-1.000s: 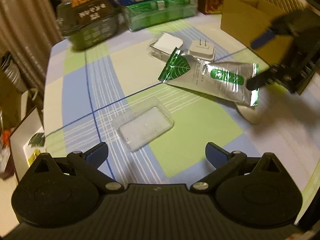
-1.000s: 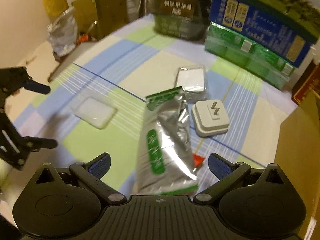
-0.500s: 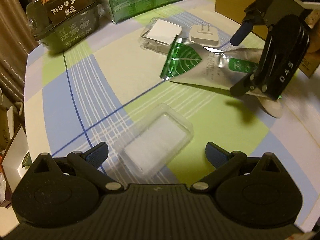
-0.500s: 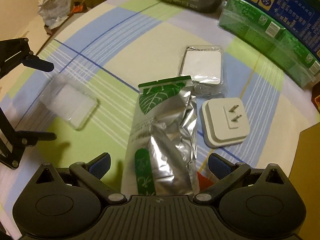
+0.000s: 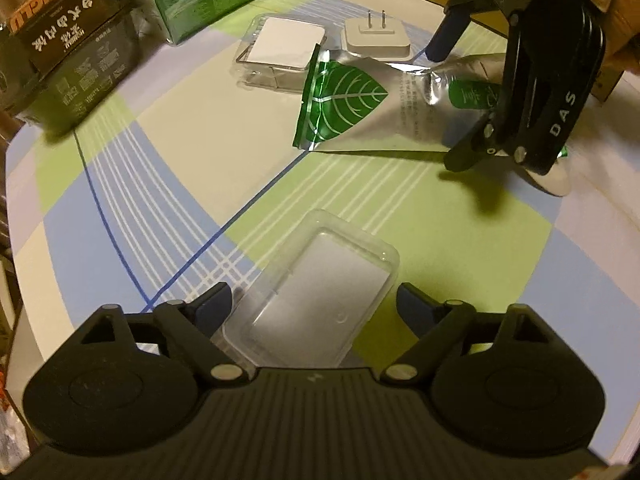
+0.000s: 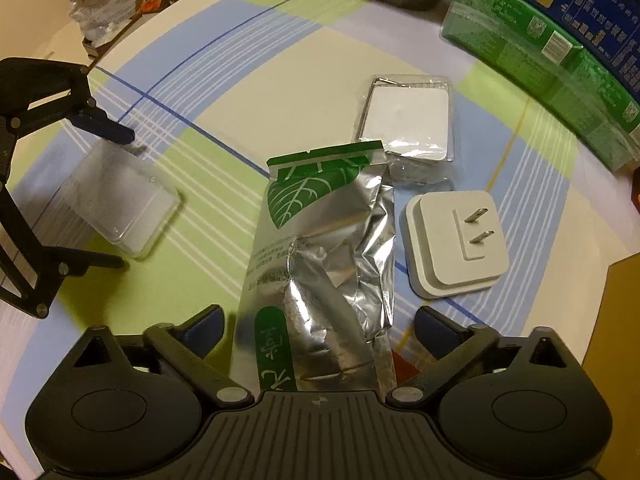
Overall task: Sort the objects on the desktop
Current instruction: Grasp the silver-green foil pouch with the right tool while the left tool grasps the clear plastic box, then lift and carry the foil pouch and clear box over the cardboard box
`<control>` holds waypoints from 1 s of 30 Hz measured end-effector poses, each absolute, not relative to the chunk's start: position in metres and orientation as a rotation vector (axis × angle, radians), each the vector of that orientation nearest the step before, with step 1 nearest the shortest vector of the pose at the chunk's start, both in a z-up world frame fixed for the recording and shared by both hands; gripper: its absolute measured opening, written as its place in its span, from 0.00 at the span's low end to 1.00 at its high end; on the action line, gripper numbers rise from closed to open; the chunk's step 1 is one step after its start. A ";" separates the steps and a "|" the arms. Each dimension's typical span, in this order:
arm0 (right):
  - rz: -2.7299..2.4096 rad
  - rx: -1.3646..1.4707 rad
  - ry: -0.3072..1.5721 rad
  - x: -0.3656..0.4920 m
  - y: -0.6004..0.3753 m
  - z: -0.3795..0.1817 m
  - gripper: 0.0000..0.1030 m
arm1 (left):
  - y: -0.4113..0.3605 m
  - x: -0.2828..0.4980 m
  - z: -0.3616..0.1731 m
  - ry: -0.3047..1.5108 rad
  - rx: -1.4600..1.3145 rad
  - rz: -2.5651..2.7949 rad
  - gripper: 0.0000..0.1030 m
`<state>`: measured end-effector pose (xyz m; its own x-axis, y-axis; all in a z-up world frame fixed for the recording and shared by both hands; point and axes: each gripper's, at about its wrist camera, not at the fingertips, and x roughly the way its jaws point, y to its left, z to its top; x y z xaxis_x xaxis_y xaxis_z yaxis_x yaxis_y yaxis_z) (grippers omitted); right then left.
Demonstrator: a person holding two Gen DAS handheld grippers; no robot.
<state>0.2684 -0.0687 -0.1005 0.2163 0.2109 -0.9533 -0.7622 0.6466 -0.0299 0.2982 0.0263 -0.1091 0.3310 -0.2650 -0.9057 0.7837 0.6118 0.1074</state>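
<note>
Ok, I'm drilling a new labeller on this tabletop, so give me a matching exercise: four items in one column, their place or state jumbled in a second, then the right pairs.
Things
1. clear plastic tray
2. foil pouch
3. white plug adapter
4. green box

Place or state
A. prongs pointing up
B. between the open left gripper's fingers
C. at the table's far edge
D. between the open right gripper's fingers

Pairs: 1-B, 2-D, 3-A, 4-C

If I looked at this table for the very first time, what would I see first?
Probably the shiny silver pouch with the green leaf, lying crumpled in the middle of the checked tablecloth between the open right gripper's fingers. Beside it sits a white plug with its prongs pointing up. Farther over, the open left gripper straddles a clear plastic box.
</note>
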 end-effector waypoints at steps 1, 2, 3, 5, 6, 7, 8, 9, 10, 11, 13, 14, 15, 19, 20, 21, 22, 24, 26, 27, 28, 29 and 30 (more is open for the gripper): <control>0.729 -0.569 1.172 0.269 -0.069 -0.102 0.85 | 0.027 0.299 -0.109 1.019 0.595 -0.747 0.75; 0.730 -0.568 1.176 0.269 -0.069 -0.102 0.81 | 0.028 0.298 -0.108 1.025 0.588 -0.750 0.71; 0.732 -0.568 1.178 0.269 -0.069 -0.103 0.79 | 0.028 0.298 -0.108 1.036 0.579 -0.750 0.64; 0.732 -0.572 1.178 0.268 -0.069 -0.103 0.76 | 0.028 0.296 -0.106 1.063 0.555 -0.754 0.51; 0.730 -0.576 1.176 0.268 -0.068 -0.103 0.75 | 0.027 0.294 -0.106 1.072 0.548 -0.755 0.50; 0.729 -0.579 1.175 0.268 -0.068 -0.103 0.74 | 0.026 0.292 -0.106 1.080 0.550 -0.754 0.50; 0.727 -0.580 1.175 0.268 -0.068 -0.103 0.74 | 0.024 0.290 -0.106 1.084 0.552 -0.750 0.50; 0.725 -0.582 1.174 0.268 -0.067 -0.103 0.73 | 0.023 0.288 -0.106 1.089 0.550 -0.748 0.50; 0.724 -0.583 1.174 0.268 -0.067 -0.103 0.73 | 0.021 0.287 -0.106 1.091 0.551 -0.743 0.50; 0.722 -0.584 1.175 0.268 -0.066 -0.103 0.73 | 0.019 0.286 -0.106 1.091 0.553 -0.732 0.50; 0.719 -0.583 1.180 0.268 -0.065 -0.103 0.73 | 0.017 0.285 -0.106 1.094 0.548 -0.718 0.51; 0.717 -0.584 1.182 0.268 -0.065 -0.104 0.74 | 0.017 0.286 -0.106 1.094 0.543 -0.708 0.51; 0.717 -0.588 1.183 0.268 -0.064 -0.104 0.74 | 0.016 0.287 -0.107 1.093 0.534 -0.695 0.50; 0.718 -0.594 1.187 0.270 -0.064 -0.105 0.74 | 0.017 0.291 -0.108 1.098 0.485 -0.661 0.51; 0.716 -0.592 1.186 0.270 -0.064 -0.104 0.73 | 0.017 0.292 -0.108 1.100 0.472 -0.656 0.51; 0.714 -0.593 1.185 0.270 -0.063 -0.104 0.72 | 0.017 0.292 -0.108 1.100 0.466 -0.653 0.51; 0.712 -0.596 1.181 0.269 -0.063 -0.103 0.68 | 0.017 0.292 -0.108 1.099 0.461 -0.651 0.51; 0.718 -0.595 1.166 0.267 -0.062 -0.100 0.61 | 0.016 0.293 -0.108 1.101 0.453 -0.638 0.50; 0.718 -0.593 1.161 0.266 -0.061 -0.096 0.55 | 0.016 0.292 -0.108 1.105 0.447 -0.628 0.50; 0.718 -0.595 1.158 0.265 -0.061 -0.095 0.54 | 0.016 0.291 -0.108 1.106 0.444 -0.622 0.50; 0.718 -0.594 1.155 0.264 -0.061 -0.093 0.53 | 0.015 0.291 -0.108 1.109 0.441 -0.615 0.50; 0.718 -0.591 1.154 0.263 -0.061 -0.092 0.52 | 0.015 0.290 -0.108 1.113 0.440 -0.607 0.50; 0.719 -0.588 1.152 0.262 -0.061 -0.090 0.51 | 0.014 0.289 -0.108 1.115 0.438 -0.602 0.50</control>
<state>0.2617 -0.0612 -0.0903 0.2347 0.2025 -0.9508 -0.7651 0.6418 -0.0522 0.2887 0.0144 -0.1078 0.3106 -0.2277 -0.9228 0.6474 0.7616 0.0300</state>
